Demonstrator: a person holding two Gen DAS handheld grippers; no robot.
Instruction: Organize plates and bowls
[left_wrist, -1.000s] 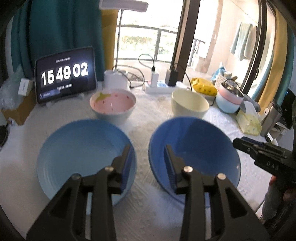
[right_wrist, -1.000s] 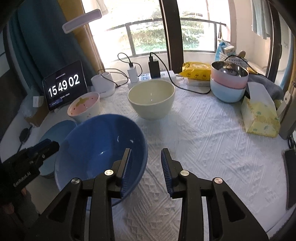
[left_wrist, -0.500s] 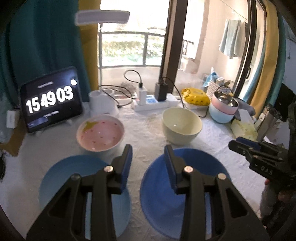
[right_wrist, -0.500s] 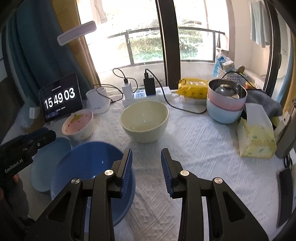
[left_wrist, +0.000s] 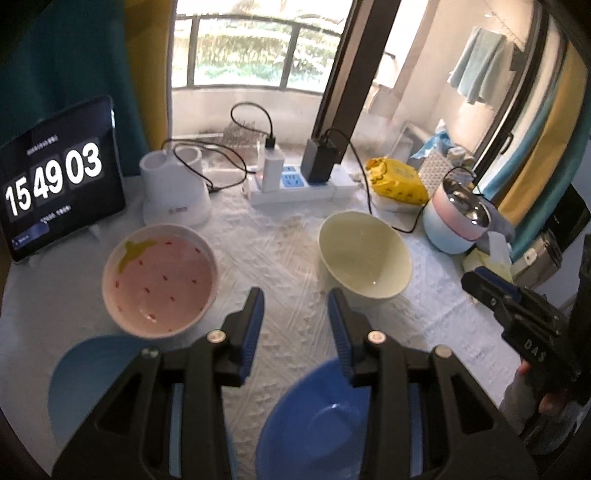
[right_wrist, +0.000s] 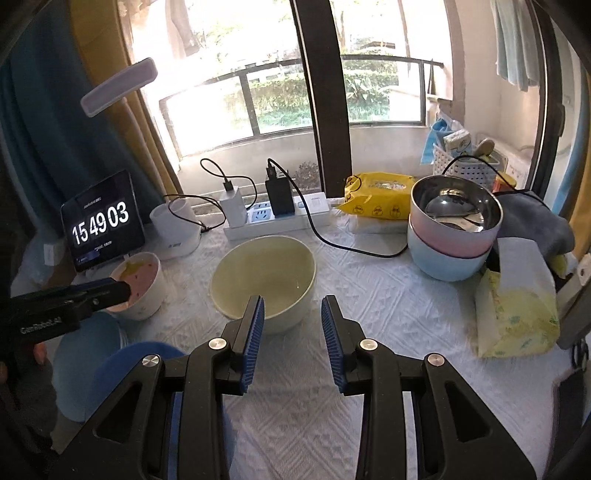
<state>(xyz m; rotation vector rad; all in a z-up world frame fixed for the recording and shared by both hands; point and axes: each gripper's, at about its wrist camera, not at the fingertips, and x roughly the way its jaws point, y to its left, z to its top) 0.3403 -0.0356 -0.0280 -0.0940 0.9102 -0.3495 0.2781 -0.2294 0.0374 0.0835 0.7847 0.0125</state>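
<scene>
From the left wrist, the left gripper (left_wrist: 295, 302) is hanging spread and empty, the strawberry-print pink bowl (left_wrist: 159, 284) lying ahead-left. From the right wrist, the right gripper (right_wrist: 291, 310) is hovering spread and empty, the cream bowl (right_wrist: 264, 278) lying directly ahead-left, nearer this hand.

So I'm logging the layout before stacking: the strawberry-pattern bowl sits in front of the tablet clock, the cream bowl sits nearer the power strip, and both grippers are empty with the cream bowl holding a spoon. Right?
Not quite: the cream bowl is empty, as the right wrist view shows. The spoon lies in the steel-lined pink bowl stacked on the pale blue one. The rest stands.
</scene>
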